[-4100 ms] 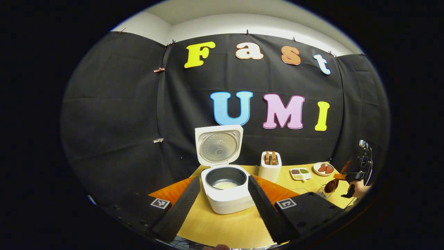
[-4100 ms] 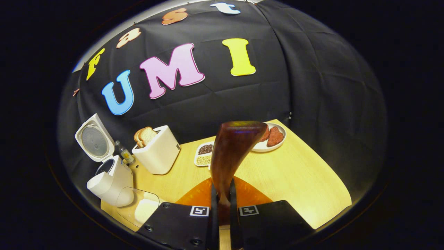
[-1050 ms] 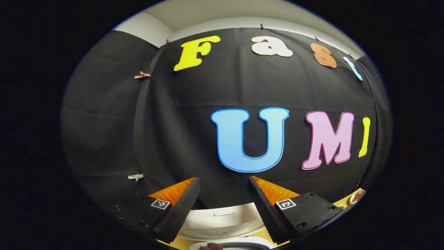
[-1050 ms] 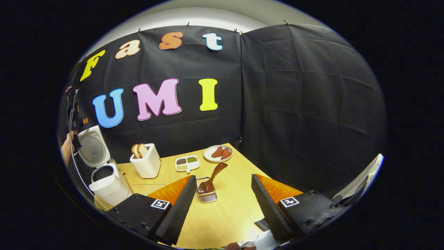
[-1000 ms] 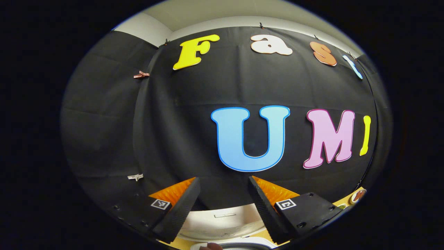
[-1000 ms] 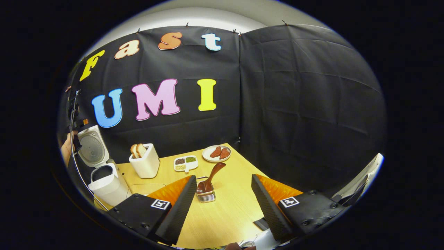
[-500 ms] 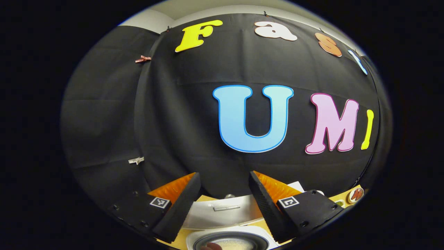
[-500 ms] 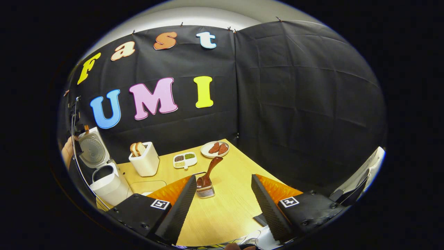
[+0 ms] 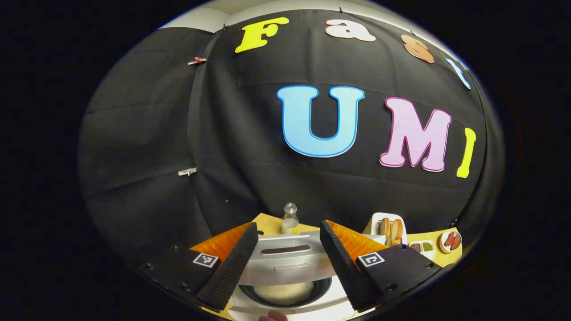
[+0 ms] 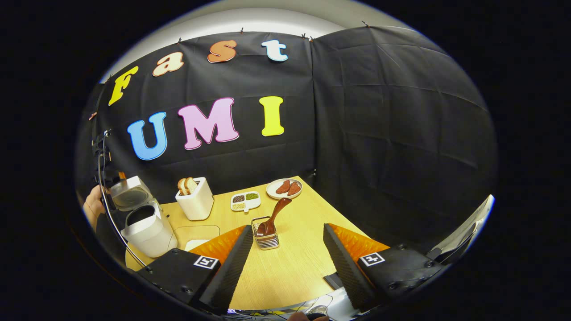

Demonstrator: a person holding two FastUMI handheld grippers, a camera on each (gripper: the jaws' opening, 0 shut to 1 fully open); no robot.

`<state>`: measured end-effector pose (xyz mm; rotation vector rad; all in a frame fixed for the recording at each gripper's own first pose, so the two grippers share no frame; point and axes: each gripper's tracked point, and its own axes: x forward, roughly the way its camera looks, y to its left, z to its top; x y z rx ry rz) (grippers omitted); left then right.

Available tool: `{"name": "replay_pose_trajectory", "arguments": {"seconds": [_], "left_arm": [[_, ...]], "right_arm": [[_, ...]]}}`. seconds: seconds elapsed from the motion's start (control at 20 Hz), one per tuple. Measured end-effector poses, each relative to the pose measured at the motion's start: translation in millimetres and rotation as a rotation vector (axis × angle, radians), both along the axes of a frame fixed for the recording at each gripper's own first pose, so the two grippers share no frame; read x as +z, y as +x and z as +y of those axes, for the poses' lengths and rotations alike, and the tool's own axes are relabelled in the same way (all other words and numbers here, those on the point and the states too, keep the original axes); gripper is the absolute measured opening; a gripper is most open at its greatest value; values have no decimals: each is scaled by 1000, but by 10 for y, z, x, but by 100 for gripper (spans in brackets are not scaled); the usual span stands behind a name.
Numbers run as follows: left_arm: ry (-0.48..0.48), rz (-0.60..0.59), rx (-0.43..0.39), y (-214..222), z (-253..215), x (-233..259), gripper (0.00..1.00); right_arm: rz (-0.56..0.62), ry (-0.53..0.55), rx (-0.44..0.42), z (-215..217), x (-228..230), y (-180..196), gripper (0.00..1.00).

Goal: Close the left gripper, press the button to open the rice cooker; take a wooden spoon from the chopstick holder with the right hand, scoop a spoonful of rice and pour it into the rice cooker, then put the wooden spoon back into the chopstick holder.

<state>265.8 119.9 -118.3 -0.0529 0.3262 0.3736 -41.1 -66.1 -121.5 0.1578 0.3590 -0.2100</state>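
Note:
The white rice cooker (image 9: 285, 307) sits right under my left gripper (image 9: 287, 227), which is open. Its lid (image 9: 285, 261) leans half down between the fingers, over the pot with white rice (image 9: 283, 292) in it. In the right gripper view the rice cooker (image 10: 145, 229) stands at the far left, its lid (image 10: 131, 194) tilted forward and a hand (image 10: 93, 203) beside it. The wooden spoon (image 10: 273, 216) stands bowl down in the wire chopstick holder (image 10: 266, 240). My right gripper (image 10: 287, 228) is open, a little short of the holder, with nothing between its fingers.
A white toaster (image 10: 195, 199) with bread, a divided dish of grains (image 10: 245, 201) and a plate of red pieces (image 10: 284, 188) line the back of the wooden table (image 10: 290, 272). A clear container (image 10: 196, 235) lies by the cooker. A small bottle (image 9: 290, 218) stands behind the cooker.
The spoon, held in my right gripper four seconds ago, now stands in the holder with that gripper open. The cooker's lid has tipped from upright to half lowered, and the left gripper view has tilted downward.

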Motion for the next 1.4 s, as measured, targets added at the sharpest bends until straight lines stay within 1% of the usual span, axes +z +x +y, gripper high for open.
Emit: {"name": "replay_pose_trajectory", "arguments": {"seconds": [0.2,0.3,0.5,0.6,0.65,0.85,0.95,1.15,1.25,1.4], "left_arm": [[-36,60,16,-197,-102,-366,98],[-54,82,24,-250,-112,-514,98],[-28,138,30,-330,-151,-742,97],[-39,159,38,-380,-166,-881,98],[-45,173,39,-396,-180,-951,98],[-42,213,37,-483,-224,-1179,98],[-44,215,46,-517,-222,-1249,98],[-33,179,54,-540,-217,-1254,98],[-33,189,51,-571,-229,-1357,98],[-6,154,29,-579,-226,-1351,99]], "right_arm": [[17,-24,25,-3,-29,-109,99],[7,-26,32,-7,22,-139,99],[10,-41,37,-46,10,-188,99],[15,-26,34,-69,-15,-184,99],[17,-19,33,-61,-24,-326,99],[10,-17,20,-141,-19,-327,99],[9,-10,15,-158,-12,-311,99],[14,0,16,-163,-47,-289,99],[18,3,18,-153,-71,-277,99],[28,9,27,-121,-104,-275,99]]}}
